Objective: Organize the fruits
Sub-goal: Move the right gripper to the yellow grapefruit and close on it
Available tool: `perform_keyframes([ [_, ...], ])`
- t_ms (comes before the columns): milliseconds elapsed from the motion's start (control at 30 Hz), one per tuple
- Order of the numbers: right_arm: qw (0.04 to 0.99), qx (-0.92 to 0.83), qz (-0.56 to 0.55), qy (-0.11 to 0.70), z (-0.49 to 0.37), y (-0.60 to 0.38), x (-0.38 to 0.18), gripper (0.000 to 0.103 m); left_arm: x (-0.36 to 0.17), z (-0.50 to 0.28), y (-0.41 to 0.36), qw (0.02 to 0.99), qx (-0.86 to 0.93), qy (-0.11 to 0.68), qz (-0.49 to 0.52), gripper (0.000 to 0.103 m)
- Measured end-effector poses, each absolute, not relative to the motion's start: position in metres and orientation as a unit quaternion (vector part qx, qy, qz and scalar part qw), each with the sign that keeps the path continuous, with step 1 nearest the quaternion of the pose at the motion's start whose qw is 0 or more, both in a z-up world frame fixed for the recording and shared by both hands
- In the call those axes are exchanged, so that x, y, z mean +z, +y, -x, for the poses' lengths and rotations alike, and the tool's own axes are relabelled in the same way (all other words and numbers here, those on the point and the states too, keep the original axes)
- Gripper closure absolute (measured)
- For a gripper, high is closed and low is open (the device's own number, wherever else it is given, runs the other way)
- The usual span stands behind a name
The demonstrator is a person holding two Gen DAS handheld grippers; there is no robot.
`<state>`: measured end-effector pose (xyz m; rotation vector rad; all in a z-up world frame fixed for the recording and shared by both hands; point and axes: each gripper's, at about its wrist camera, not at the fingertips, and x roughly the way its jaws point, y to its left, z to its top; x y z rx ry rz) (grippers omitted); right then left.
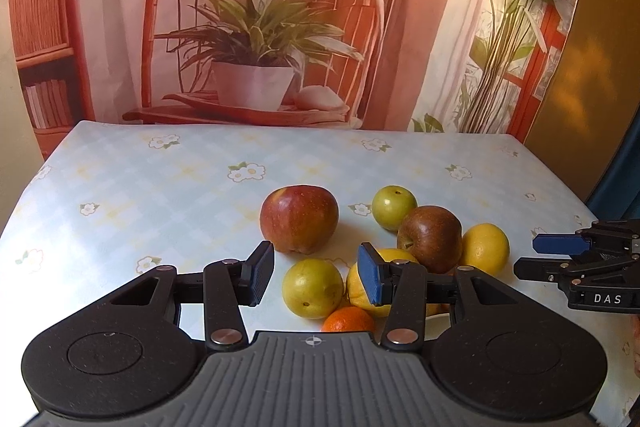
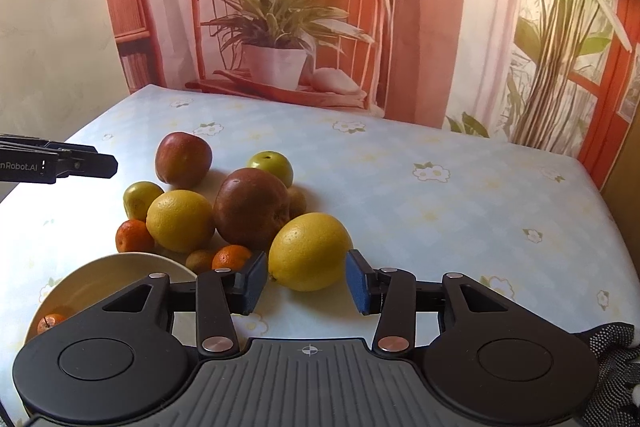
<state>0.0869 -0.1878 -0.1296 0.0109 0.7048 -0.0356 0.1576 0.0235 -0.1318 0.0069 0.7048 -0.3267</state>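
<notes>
Several fruits lie in a loose pile on the flowered tablecloth (image 1: 160, 187): a red apple (image 1: 299, 223), a darker apple (image 1: 430, 237), two green fruits (image 1: 394, 207), lemons (image 1: 486, 247) and a mandarin (image 1: 347, 321). My left gripper (image 1: 315, 279) is open just short of the nearer green fruit (image 1: 312, 289), with a gap at each pad. My right gripper (image 2: 307, 283) is open too. A big lemon (image 2: 310, 251) rests on the cloth right in front of its pads, about as wide as the gap. A cream plate (image 2: 120, 267) holds one small orange (image 2: 50, 323).
A printed backdrop (image 1: 260, 27) hangs behind the table's far edge. The right gripper (image 1: 536, 257) shows at the right of the left wrist view, the left gripper (image 2: 114, 165) at the left of the right wrist view. A gloved hand (image 2: 612, 355) shows at bottom right.
</notes>
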Motion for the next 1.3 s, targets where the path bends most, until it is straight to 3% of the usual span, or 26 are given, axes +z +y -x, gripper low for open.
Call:
perform_keyframes([
  [233, 0.937, -0.032, -0.012, 0.348, -0.1, -0.196, -0.139, 0.054, -0.132, -0.17, -0.005, 0.923, -0.19, 0.334, -0.024, 0.055],
  [433, 0.939, -0.032, 0.009, 0.341, -0.113, -0.196, -0.137, 0.054, -0.136, -0.175, -0.02, 0.921, -0.2, 0.335, -0.022, 0.055],
  [833, 0.943, -0.038, 0.015, 0.33, -0.135, -0.214, -0.131, 0.071, -0.142, -0.17, -0.033, 0.913, -0.222, 0.341, -0.025, 0.055],
  [1300, 0.942, -0.077, -0.066, 0.319, -0.075, -0.253, -0.146, 0.071, -0.141, -0.163, -0.052, 0.907, -0.251, 0.335, -0.042, 0.055],
])
